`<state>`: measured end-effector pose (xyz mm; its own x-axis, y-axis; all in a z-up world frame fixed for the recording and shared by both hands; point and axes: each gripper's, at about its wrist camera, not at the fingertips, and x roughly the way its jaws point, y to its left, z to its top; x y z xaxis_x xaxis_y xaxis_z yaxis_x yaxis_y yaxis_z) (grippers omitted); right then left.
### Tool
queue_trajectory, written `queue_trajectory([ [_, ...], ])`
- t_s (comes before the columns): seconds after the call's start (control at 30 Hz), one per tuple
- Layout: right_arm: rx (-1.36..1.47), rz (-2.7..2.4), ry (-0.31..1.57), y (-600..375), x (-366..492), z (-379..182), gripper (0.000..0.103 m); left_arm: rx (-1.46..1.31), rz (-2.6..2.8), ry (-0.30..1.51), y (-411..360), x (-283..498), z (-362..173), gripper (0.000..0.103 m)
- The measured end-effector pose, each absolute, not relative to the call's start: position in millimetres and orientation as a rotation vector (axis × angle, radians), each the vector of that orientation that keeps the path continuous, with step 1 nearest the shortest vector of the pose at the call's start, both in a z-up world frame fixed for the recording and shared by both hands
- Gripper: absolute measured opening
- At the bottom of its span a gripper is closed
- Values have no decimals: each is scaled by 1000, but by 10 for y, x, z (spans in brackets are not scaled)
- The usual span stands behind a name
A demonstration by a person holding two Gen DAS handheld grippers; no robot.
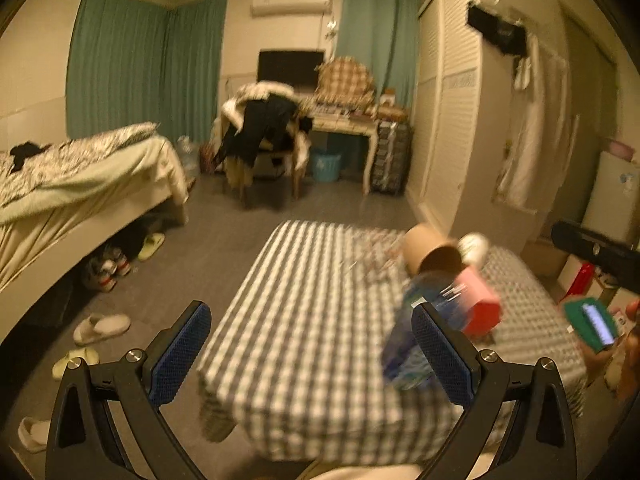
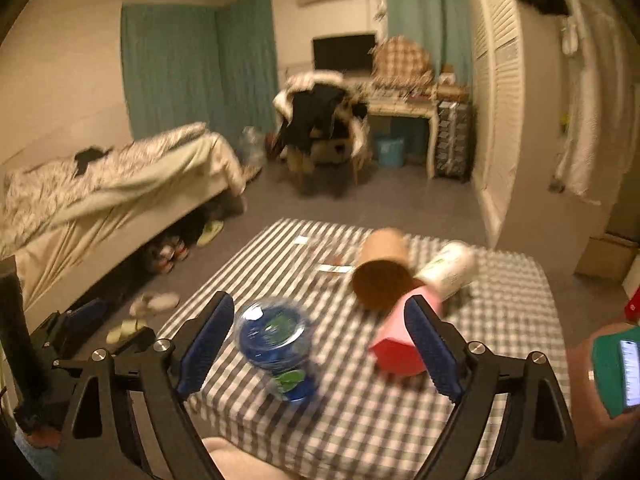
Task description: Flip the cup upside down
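Observation:
A table under a grey-and-white checked cloth [image 2: 360, 420] carries three cups close together. The brown paper cup [image 2: 382, 270] shows its dark mouth toward me, a white cup [image 2: 450, 266] leans beside it, and a pink cup with a red end [image 2: 400, 338] is nearest. All three are blurred, so I cannot tell if they stand or lie. In the left wrist view they appear as brown cup [image 1: 430, 252], white cup [image 1: 474, 246] and pink cup [image 1: 480, 308]. My left gripper [image 1: 310, 320] is open over the table's left part. My right gripper [image 2: 320, 308] is open, its right finger overlapping the pink cup.
A blue water bottle [image 2: 276, 344] stands on the cloth near my right gripper's left finger, and the same bottle [image 1: 408, 344] shows by my left gripper's right finger. A hand holds a green-cased phone [image 2: 624, 368] at the right. Bed [image 1: 80, 184] and slippers [image 1: 102, 328] lie left.

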<state>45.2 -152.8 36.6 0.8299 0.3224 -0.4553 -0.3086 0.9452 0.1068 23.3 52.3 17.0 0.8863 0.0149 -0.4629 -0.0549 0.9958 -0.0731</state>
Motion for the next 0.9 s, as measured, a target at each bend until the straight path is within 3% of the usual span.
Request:
queue_trajectory([
  [0.27,62,166,369,-2068,-139,486,90,-57,-43,378,90,12,312,103],
  [0.9,74,95,436,-2181,-364,-207,91,-37,-30,425,-3,-199,-8,103],
])
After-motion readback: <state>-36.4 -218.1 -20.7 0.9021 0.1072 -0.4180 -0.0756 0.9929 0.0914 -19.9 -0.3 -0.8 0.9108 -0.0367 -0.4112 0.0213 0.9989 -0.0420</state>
